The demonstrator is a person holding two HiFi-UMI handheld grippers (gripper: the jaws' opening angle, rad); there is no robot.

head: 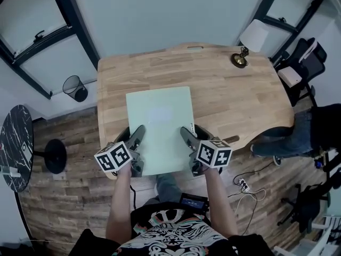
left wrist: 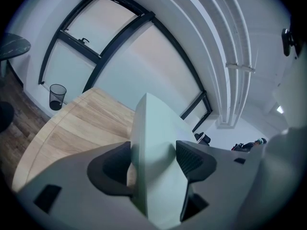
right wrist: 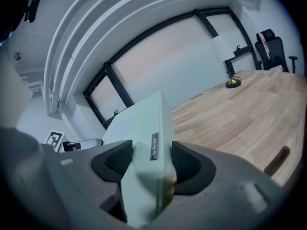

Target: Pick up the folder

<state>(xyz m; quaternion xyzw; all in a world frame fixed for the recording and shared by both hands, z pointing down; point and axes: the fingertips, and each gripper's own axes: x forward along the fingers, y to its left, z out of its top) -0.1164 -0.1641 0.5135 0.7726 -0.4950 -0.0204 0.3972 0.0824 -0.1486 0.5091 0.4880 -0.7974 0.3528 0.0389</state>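
Head view: left tool (head: 138,132) and right tool (head: 185,133) clamp opposite edges of the folder (head: 160,116).

— What are you wearing?
— A black shirt (head: 176,233) with a white pattern. My left gripper (head: 136,138) and right gripper (head: 187,137) are grey, with dark ribbed fingers (right wrist: 187,164) and black-and-white marker cubes (head: 113,157).

- The surface (head: 229,100) is a pale wooden desk top with rounded corners and a wavy near edge. It stands on a plank floor (head: 69,196).
- A table lamp (head: 241,59) with a brass base and a white shade stands near the far right corner.
- A pale green folder (head: 160,129) covers the near middle, its near end past the edge. Whether it touches the wood cannot be told.
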